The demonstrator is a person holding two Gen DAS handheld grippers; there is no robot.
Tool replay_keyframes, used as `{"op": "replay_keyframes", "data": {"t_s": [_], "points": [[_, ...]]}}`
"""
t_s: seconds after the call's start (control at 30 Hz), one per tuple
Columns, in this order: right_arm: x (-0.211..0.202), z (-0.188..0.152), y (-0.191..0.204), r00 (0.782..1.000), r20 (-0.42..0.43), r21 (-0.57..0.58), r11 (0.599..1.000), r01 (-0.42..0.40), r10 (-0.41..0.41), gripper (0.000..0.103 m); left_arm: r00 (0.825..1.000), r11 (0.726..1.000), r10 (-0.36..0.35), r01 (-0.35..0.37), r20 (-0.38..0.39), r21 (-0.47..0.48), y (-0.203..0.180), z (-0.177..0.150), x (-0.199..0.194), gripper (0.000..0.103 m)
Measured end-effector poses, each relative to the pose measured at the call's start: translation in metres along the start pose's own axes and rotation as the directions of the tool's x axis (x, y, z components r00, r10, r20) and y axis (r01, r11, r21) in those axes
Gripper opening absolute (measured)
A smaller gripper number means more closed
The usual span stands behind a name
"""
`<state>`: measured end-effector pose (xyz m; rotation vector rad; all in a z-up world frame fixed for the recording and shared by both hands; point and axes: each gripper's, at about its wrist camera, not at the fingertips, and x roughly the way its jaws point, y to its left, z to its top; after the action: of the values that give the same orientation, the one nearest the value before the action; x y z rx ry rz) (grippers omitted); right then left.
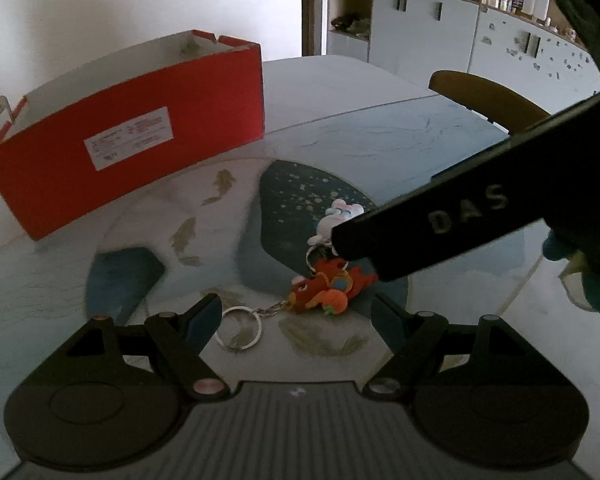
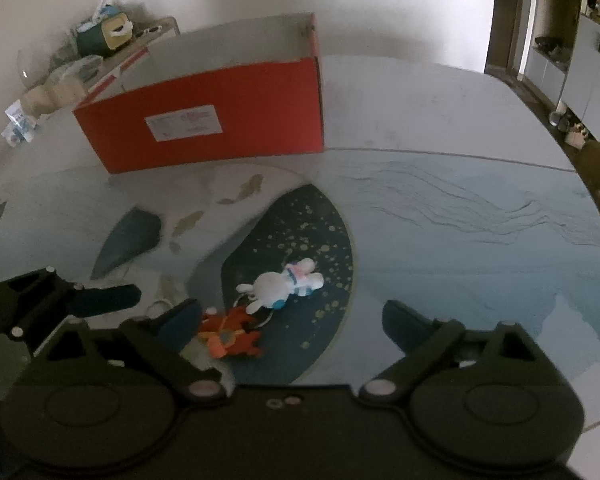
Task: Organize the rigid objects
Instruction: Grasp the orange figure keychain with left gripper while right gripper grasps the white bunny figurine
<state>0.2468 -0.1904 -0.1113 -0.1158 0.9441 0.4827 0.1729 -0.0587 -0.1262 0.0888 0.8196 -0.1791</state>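
Keychains lay on the patterned tabletop [image 2: 440, 128]: an orange charm [image 1: 328, 290] with its ring [image 1: 239, 327] at lower centre of the left wrist view, and a white rabbit charm [image 2: 278, 286] just above it, the two touching or nearly so. A red box [image 1: 132, 140], open-topped, stood at upper left, well apart from both. The left tool [image 1: 298, 314] was open, the orange charm lying just ahead between its fingers, ungripped. The right tool [image 2: 290, 318] was open too, empty, over both charms.
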Motion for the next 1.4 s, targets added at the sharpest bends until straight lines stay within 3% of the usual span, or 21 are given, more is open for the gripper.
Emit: {"op": "replay_keyframes", "data": {"t_s": [0.3, 0.5, 0.67, 0.83, 1.03, 1.4], "points": [[0.025, 0.010, -0.005, 0.999, -0.044, 0.027, 1.000, -0.008, 0.010, 0.084, 0.999, 0.999, -0.033, 0.033, 0.007, 0.028, -0.006, 0.000, 0.016, 0.081], [0.037, 0.013, 0.001, 0.998, -0.064, -0.004, 1.000, -0.014, 0.014, 0.077, 0.998, 0.998, -0.055, 0.056, -0.003, 0.030, -0.007, 0.003, 0.021, 0.062], [0.044, 0.015, 0.002, 0.998, -0.069, -0.027, 1.000, -0.013, 0.011, 0.075, 0.998, 0.998, -0.062, 0.062, -0.011, 0.032, -0.006, 0.005, 0.025, 0.055], [0.046, 0.017, 0.005, 0.998, -0.065, -0.058, 0.998, -0.012, 0.008, 0.074, 0.998, 0.998, -0.058, 0.058, -0.012, 0.039, -0.005, 0.006, 0.025, 0.042], [0.047, 0.021, 0.007, 0.997, -0.066, -0.058, 0.998, -0.034, 0.030, 0.060, 0.998, 0.998, -0.058, 0.059, -0.017, 0.035, -0.003, 0.008, 0.025, 0.041], [0.038, 0.020, -0.004, 0.998, -0.054, 0.020, 0.999, -0.034, 0.035, 0.059, 0.998, 0.999, -0.046, 0.047, -0.040, 0.019, 0.004, 0.009, 0.024, 0.041]]}}
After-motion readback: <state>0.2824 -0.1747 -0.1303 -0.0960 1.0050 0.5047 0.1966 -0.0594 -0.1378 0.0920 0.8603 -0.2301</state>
